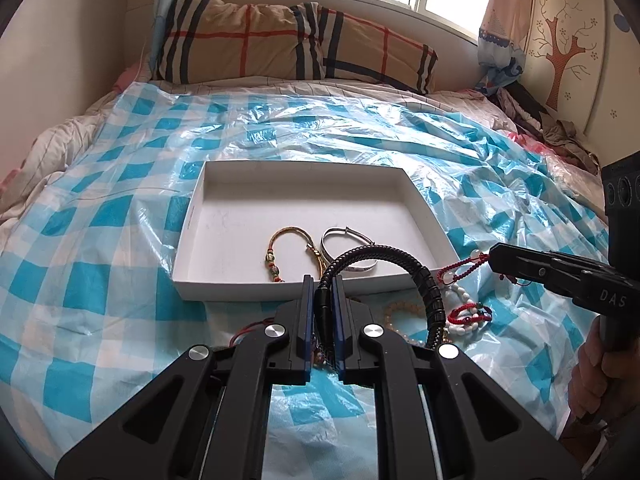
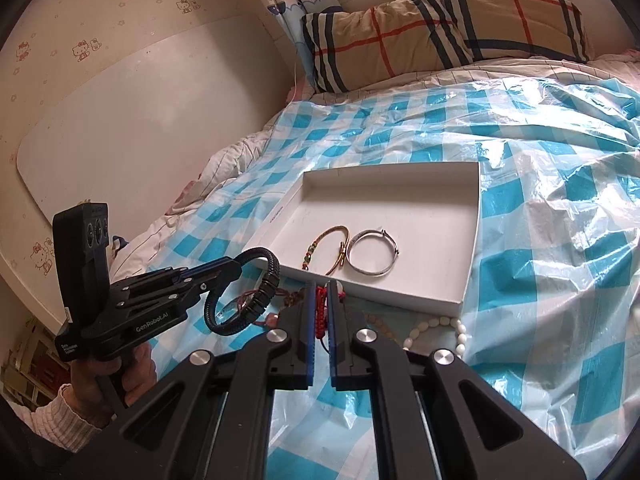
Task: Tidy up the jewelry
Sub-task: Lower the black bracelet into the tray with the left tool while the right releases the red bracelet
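Observation:
A white shallow box (image 1: 192, 216) (image 2: 472, 240) lies on the bed. In it are a gold cord bracelet (image 1: 276, 248) (image 2: 320, 240) and a silver bangle (image 1: 340, 240) (image 2: 372, 256). My left gripper (image 1: 322, 284) (image 2: 236, 268) is shut on a black braided bracelet (image 1: 424, 276) (image 2: 260, 296), held just before the box's near edge. My right gripper (image 2: 320, 290) (image 1: 494, 258) is shut on a red cord bracelet (image 2: 320, 312) (image 1: 460, 270), lifted right of the box. A white bead bracelet (image 1: 464, 304) (image 2: 440, 326) and an amber bead bracelet (image 1: 400, 308) lie on the sheet.
A blue-and-white checked plastic sheet (image 1: 100, 264) (image 2: 560, 280) covers the bed. A plaid pillow (image 1: 280, 44) (image 2: 440, 24) lies at the head under the window. Clothes (image 1: 560, 128) are piled at the far right by the wall.

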`<state>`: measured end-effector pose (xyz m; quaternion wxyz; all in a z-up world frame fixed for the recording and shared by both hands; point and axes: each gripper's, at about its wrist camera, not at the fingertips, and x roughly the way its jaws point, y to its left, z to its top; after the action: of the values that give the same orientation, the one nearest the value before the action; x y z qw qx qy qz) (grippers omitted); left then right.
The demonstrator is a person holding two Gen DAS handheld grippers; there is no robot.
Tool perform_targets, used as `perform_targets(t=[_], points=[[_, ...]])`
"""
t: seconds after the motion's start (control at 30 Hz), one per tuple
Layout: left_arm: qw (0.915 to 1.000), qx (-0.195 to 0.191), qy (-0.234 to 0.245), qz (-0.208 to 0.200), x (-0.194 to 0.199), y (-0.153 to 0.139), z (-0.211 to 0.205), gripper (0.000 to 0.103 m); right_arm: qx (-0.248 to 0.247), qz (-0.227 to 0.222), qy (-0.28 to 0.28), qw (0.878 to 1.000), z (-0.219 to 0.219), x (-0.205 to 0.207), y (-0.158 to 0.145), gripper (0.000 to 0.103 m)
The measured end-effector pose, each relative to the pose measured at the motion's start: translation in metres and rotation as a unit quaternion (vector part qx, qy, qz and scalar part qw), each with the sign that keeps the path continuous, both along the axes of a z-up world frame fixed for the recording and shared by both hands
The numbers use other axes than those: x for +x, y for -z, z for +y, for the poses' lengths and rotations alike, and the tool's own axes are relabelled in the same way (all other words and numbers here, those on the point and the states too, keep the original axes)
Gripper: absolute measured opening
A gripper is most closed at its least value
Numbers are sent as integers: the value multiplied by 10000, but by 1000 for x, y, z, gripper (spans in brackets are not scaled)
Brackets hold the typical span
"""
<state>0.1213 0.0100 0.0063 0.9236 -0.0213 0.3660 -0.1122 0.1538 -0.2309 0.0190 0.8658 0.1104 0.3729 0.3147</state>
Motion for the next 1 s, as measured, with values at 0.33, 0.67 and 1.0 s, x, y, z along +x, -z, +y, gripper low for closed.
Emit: perform_targets(t=[0.33,0.67,1.0], points=[[9999,-68,-120,-80,18,-2,-5,8,94,-163,132,9997,7,27,-2,6],[9998,-51,-185,-67,32,4,-4,8,45,-259,165,9995,17,47,0,6],[9995,26,-308,12,65,16,-7,8,-153,-232,341,9990,23,80,7,26]])
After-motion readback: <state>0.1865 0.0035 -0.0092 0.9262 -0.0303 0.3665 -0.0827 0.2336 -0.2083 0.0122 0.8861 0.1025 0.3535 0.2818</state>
